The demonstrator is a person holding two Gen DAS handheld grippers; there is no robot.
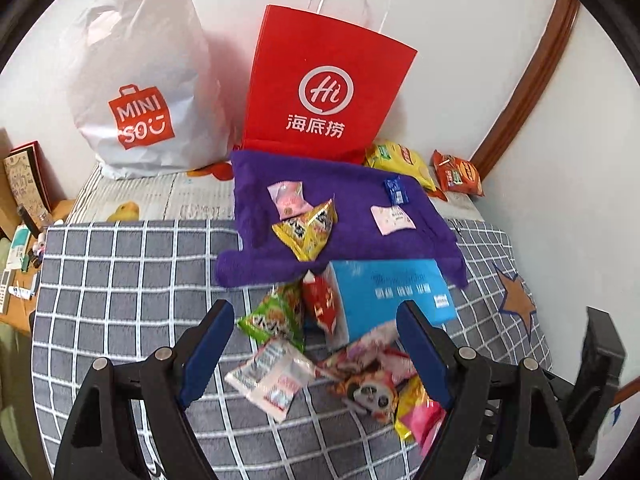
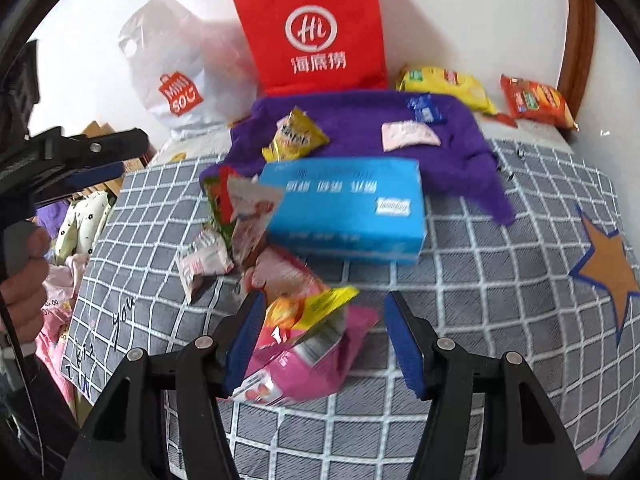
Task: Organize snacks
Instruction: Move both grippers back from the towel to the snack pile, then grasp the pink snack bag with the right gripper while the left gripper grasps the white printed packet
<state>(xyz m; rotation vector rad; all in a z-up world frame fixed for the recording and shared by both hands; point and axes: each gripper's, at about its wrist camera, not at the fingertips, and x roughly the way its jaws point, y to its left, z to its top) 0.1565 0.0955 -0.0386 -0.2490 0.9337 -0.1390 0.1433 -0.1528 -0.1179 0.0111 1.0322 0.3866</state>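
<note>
Both hand-held grippers spread wide, right hand-held gripper over pink snack packet

Grey checked bed cover carries purple cloth, blue box, snack packets

both wrist views low, facing wall | share blue box

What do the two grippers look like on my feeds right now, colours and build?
Both match: the left gripper and right gripper have matte black linkage arms with round silver pivot pins and flat blue pads on the inner fingers. In the right wrist view, a bare hand grips the left gripper's grey handle. No markings are legible.
</note>
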